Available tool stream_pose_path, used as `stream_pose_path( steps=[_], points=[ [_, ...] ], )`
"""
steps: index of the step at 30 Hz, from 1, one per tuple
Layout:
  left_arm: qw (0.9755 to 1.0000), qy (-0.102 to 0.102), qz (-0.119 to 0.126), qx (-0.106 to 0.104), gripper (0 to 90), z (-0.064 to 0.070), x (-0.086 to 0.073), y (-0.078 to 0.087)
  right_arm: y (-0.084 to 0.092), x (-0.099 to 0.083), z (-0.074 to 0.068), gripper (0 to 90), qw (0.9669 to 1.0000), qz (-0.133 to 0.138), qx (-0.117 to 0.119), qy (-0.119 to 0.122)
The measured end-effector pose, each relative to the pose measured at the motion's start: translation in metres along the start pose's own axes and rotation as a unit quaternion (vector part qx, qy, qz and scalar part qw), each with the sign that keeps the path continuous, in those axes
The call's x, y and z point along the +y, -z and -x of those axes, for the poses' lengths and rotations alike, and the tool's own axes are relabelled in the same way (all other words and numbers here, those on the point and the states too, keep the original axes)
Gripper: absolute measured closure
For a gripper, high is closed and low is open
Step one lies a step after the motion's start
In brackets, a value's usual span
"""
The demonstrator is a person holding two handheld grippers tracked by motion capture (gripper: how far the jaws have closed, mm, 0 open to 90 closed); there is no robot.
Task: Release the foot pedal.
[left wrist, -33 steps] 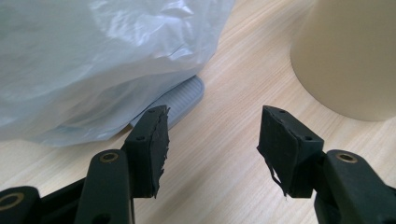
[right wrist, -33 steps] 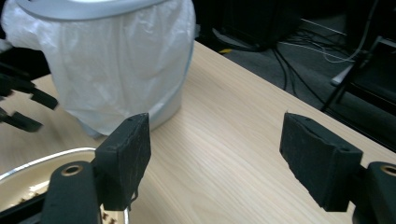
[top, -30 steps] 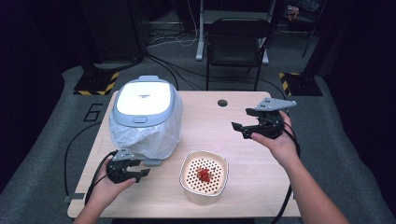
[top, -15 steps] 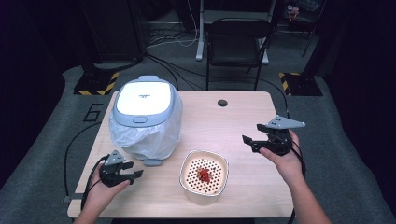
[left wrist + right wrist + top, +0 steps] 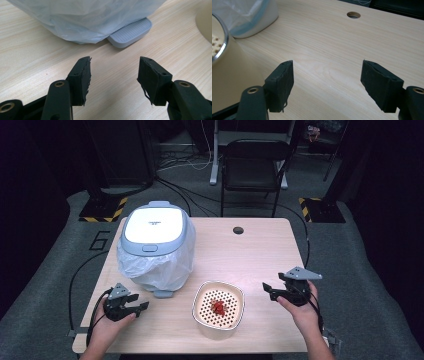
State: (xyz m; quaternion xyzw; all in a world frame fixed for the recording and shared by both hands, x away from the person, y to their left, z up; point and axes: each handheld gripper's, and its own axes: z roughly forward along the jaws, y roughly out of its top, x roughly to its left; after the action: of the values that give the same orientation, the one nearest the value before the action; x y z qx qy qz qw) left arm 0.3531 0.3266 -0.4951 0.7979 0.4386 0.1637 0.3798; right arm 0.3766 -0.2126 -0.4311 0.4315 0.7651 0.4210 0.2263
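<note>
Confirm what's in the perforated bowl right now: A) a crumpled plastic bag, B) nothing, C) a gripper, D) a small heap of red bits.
D: in the high view the perforated bowl holds a small heap of red bits at its middle, and both grippers sit apart from it on the table.

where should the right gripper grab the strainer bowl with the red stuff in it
On the strainer bowl's right rim, coming in from its right, where the open right gripper already sits. One jaw inside, one outside; the thin raised lip suits a pinch, the body looks too wide.
</note>
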Motion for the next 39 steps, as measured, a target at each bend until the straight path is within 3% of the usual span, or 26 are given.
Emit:
stream_pose_path(
  steps=[3,6,9,11,15,19,23,26,31,35,39],
  points=[
    [0.9999,-0.002,-0.012,0.001,43.6,-0.002,-0.001,0.0,-0.003,-0.011,-0.001,26.6,0.9999,0.0,-0.012,0.004],
    [1.0,0.004,-0.004,0.007,43.6,-0.004,-0.004,-0.002,-0.007,-0.02,0.0,26.6,0.9999,-0.002,-0.015,0.005],
    [0.9999,0.007,-0.013,0.008,43.6,-0.008,-0.007,-0.001,-0.009,-0.027,0.001,26.6,0.9998,-0.004,-0.019,-0.001],
    [0.9998,0.014,-0.008,0.014,43.6,-0.01,-0.009,-0.002,-0.012,-0.033,0.002,26.8,0.9998,-0.003,-0.019,-0.006],
    [0.9995,0.03,-0.007,0.007,43.2,-0.014,-0.012,-0.003,-0.019,-0.043,0.006,27.0,0.9997,-0.013,-0.017,-0.012],
    [0.9994,0.033,0.002,0.011,42.9,-0.016,-0.013,-0.005,-0.022,-0.05,0.005,27.1,0.9988,-0.026,-0.038,0.013],
    [0.9991,0.04,0.007,0.01,42.3,-0.018,-0.015,-0.007,-0.029,-0.056,0.003,27.0,0.9991,-0.033,-0.025,0.013],
    [0.999,0.043,0.005,0.013,41.3,-0.019,-0.016,-0.007,-0.036,-0.059,-0.002,27.0,0.9987,-0.037,-0.027,0.022],
    [0.9985,0.049,0.01,0.024,39.8,-0.022,-0.018,-0.009,-0.042,-0.06,-0.002,27.0,0.9989,-0.038,-0.025,0.013],
    [0.9986,0.041,0.0,0.033,37.8,-0.023,-0.019,-0.009,-0.045,-0.062,-0.001,26.9,0.999,-0.04,-0.02,0.007],
    [0.9984,0.039,0.008,0.039,37.2,-0.022,-0.02,-0.012,-0.047,-0.064,0.002,26.5,0.9989,-0.041,-0.021,0.004]
  ],
)
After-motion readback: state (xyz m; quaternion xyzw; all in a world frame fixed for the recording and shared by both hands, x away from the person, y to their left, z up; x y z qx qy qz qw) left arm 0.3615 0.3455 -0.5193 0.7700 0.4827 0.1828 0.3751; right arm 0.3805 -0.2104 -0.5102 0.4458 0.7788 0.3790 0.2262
